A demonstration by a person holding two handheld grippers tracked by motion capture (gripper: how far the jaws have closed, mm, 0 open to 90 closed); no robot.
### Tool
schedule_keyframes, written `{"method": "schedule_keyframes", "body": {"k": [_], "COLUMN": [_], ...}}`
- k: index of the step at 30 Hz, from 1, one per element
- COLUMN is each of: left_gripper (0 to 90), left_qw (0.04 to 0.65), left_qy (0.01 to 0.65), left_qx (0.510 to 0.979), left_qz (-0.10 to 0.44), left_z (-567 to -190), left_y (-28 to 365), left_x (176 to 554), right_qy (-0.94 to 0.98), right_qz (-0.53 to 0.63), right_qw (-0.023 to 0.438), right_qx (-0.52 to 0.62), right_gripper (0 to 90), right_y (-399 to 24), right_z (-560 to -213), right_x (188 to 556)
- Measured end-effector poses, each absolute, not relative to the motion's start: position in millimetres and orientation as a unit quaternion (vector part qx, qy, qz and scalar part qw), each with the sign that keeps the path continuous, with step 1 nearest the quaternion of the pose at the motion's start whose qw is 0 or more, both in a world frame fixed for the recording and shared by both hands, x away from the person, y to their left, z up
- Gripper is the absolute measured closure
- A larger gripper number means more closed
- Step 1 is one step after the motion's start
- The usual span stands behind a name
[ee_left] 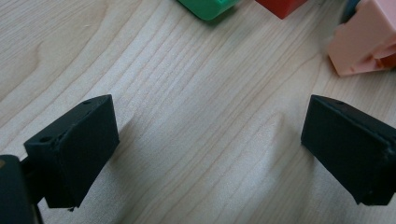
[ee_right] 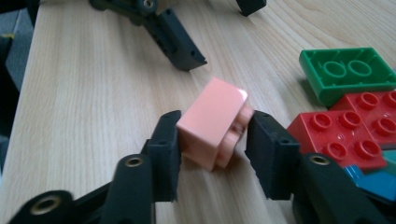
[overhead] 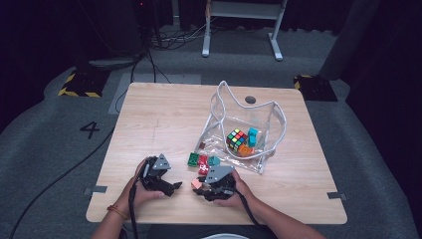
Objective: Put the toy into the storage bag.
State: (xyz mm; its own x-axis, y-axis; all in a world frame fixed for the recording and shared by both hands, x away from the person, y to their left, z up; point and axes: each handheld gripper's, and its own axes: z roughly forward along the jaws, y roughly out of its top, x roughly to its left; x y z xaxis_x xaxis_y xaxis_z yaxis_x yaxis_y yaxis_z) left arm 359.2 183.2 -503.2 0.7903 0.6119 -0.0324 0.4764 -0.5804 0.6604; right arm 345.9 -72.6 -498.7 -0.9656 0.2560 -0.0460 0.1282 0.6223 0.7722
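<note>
pale wood grain runs across the surface (overhead: 164, 114) in the high view, where a clear plastic pouch (overhead: 244, 124) lies at the far right with a colour-tiled puzzle cube (overhead: 237, 139) inside; in front of its mouth sits a small cluster of glossy bricks, and the right gripper (overhead: 201, 185) rests just at the near edge of it with a pink brick (overhead: 197, 183) at its tips, while the left gripper (overhead: 175, 186) lies close beside, to the left. in the left gripper view its jaws stand wide apart over bare wood, grasping nothing; the pink brick (ee_left: 366, 39) lies ahead and to the right, beyond the right-hand jaw. in the right gripper view the jaws are clenched on the pink brick (ee_right: 215, 123), pads against its two opposite sides, smooth base up and toward the camera, studs turned toward the right-hand jaw; a green brick (ee_right: 348, 72) lying hollow side up and a studded red brick (ee_right: 345, 135) sit just to the right. by my reading, the right hand lifts next.
</note>
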Motion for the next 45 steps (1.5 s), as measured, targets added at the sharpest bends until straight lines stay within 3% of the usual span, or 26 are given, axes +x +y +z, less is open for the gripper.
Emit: {"method": "schedule_keyframes", "body": {"k": [16,45], "left_gripper": [4.2,4.2], "left_qw": [0.339,0.339], "left_qy": [0.308,0.308], "left_qx": [0.883,0.883], "left_qz": [0.1,0.1], "left_z": [-503,-503], "left_y": [183,183], "left_x": [359,359], "right_qy": [0.896,0.883], "right_qz": [0.425,0.427], "right_qw": [0.081,0.114], "right_qx": [0.106,0.16], "right_gripper": [65.2,66.9], "right_y": [-101,-219], "right_z": [-484,-449], "right_x": [346,330]}}
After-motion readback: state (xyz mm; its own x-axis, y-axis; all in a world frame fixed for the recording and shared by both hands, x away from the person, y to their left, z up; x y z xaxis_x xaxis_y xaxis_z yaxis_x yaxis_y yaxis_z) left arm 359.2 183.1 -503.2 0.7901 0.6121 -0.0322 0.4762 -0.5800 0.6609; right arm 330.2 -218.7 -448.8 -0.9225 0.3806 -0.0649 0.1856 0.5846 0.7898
